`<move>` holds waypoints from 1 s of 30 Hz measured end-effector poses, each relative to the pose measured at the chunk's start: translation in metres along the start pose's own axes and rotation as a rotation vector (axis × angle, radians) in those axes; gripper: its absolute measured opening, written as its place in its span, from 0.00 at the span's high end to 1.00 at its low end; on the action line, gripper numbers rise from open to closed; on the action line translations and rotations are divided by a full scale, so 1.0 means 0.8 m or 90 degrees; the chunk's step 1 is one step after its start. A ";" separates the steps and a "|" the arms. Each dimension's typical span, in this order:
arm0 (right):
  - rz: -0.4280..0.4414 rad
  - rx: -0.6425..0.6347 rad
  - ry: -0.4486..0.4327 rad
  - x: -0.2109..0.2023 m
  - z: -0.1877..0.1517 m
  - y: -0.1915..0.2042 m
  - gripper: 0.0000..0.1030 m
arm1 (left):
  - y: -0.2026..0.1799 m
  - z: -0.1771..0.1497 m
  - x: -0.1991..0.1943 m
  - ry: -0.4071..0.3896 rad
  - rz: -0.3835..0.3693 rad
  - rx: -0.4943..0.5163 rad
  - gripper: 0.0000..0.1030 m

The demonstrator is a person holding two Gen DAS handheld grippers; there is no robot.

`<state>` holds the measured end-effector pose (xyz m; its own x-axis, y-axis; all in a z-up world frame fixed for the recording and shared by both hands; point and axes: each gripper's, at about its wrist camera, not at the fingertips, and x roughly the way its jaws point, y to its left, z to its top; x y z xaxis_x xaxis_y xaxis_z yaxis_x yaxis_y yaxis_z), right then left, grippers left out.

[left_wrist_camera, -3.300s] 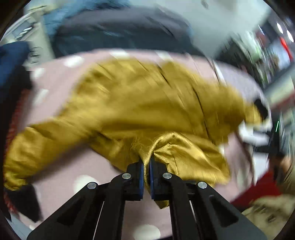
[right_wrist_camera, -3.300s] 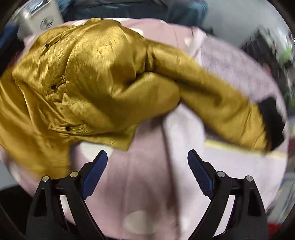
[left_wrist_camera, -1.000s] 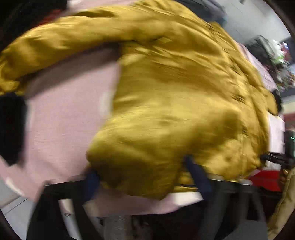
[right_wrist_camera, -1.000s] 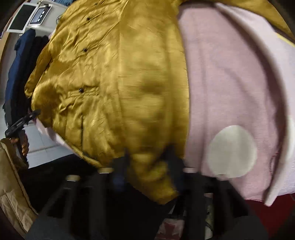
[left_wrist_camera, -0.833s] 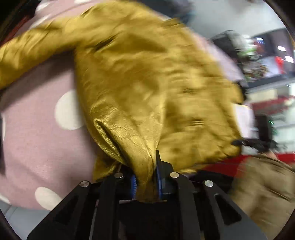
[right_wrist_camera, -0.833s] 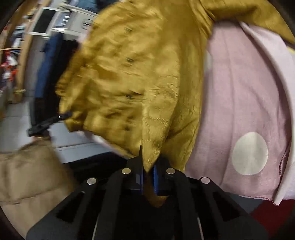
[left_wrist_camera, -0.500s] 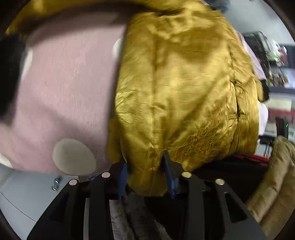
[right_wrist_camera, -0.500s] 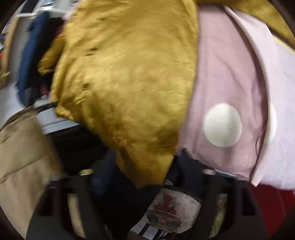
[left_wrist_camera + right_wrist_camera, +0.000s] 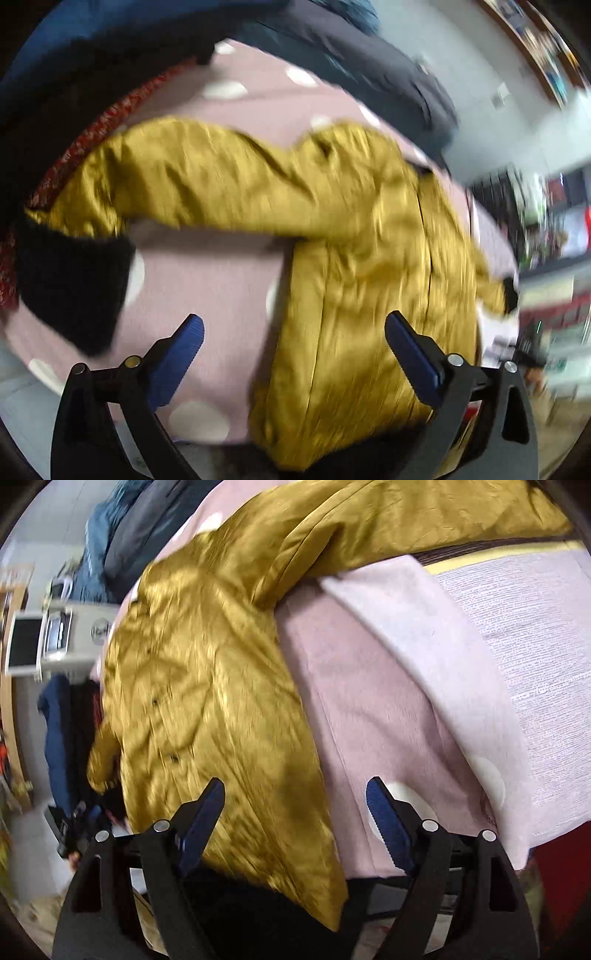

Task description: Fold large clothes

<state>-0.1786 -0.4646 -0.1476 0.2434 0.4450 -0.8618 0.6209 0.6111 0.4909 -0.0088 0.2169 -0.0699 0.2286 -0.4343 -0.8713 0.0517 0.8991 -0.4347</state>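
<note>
1. Jacket [image 9: 354, 258], mustard yellow and shiny, lay spread on the pink dotted blanket [image 9: 207, 273], filling the middle and right of my left view.
2. One sleeve [image 9: 184, 184] ran out toward the left of that frame and ended in a black cuff [image 9: 70, 284] at the left edge.
3. My left gripper [image 9: 293, 334] had its blue fingers [image 9: 177, 354] wide apart at the bottom of the frame, holding nothing; the jacket's hem sat between and under them.
4. In my right view the jacket [image 9: 207, 686] covered the left and centre, its snaps showing, with the lower edge hanging over the blanket's [image 9: 369, 709] near edge at the bottom.
5. My right gripper [image 9: 295, 795] also stood apart and empty, its left finger [image 9: 201, 823] over the jacket and the other over the blanket.
6. Dark clothes [image 9: 351, 62] lay piled at the top of the left frame, though much of it was blurred.
</note>
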 end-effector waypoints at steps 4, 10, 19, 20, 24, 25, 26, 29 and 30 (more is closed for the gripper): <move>0.019 0.023 0.007 0.023 0.007 0.016 0.24 | -0.009 0.024 0.059 0.046 -0.027 -0.064 0.06; 0.007 -0.010 0.032 0.044 -0.012 0.032 0.24 | -0.018 0.047 0.141 0.040 -0.057 -0.184 0.08; -0.018 0.043 0.008 0.039 -0.024 -0.001 0.24 | -0.008 0.127 0.147 0.027 0.137 -0.132 0.90; -0.019 0.044 0.005 0.037 -0.023 -0.002 0.24 | -0.007 0.136 0.140 0.016 0.164 -0.122 0.91; -0.034 0.032 -0.009 0.026 -0.011 -0.003 0.24 | -0.013 0.171 0.127 0.006 0.246 -0.078 0.92; -0.037 0.033 -0.013 0.025 -0.007 -0.004 0.24 | -0.021 0.176 0.133 0.012 0.283 -0.049 0.90; -0.037 0.035 -0.015 0.024 -0.003 -0.006 0.24 | -0.027 0.178 0.139 0.020 0.311 -0.024 0.88; -0.034 0.057 -0.019 0.024 0.011 -0.016 0.24 | -0.041 0.172 0.151 0.061 0.361 0.027 0.78; -0.031 0.067 -0.022 0.025 0.016 -0.019 0.24 | -0.052 0.168 0.150 0.057 0.359 0.041 0.70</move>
<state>-0.1738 -0.4732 -0.1735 0.2350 0.3925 -0.8892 0.7066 0.5592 0.4336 0.1470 0.1347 -0.1258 0.1552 0.1132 -0.9814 0.0048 0.9933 0.1154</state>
